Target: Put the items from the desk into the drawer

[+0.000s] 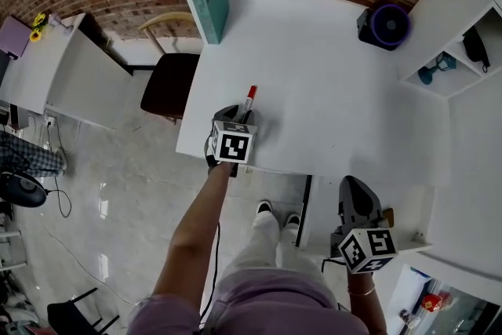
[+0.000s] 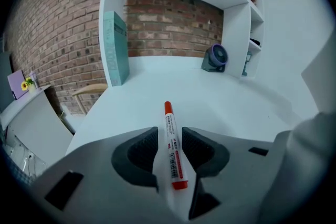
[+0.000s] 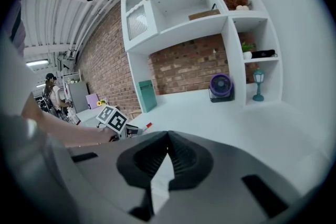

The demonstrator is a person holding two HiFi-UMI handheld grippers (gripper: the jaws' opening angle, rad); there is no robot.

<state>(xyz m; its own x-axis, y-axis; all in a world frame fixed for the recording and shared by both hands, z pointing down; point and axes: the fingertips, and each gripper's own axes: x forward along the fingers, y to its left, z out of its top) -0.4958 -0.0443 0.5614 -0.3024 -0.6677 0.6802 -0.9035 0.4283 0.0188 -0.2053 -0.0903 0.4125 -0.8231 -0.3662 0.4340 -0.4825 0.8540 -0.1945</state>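
Smooth matt white desk point(image 1: 329, 90), glossy plastic marker point(image 2: 172, 144), rough red brick wall point(image 2: 168, 18), ribbed matt black jaws

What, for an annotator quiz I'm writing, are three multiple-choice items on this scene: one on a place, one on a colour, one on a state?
1. Where does the marker lie?
A) in the drawer
B) on the desk, between the left gripper's jaws
C) on a shelf

2. What colour is the fan?
A) purple
B) yellow
C) red

3. How do the right gripper's jaws stand?
A) wide apart
B) shut on the marker
C) together, empty

Key:
1 B: the left gripper view shows it flat on the desk with a jaw on each side.
2 A: its round front is purple.
3 C: the right gripper view shows the tips meeting with nothing between.
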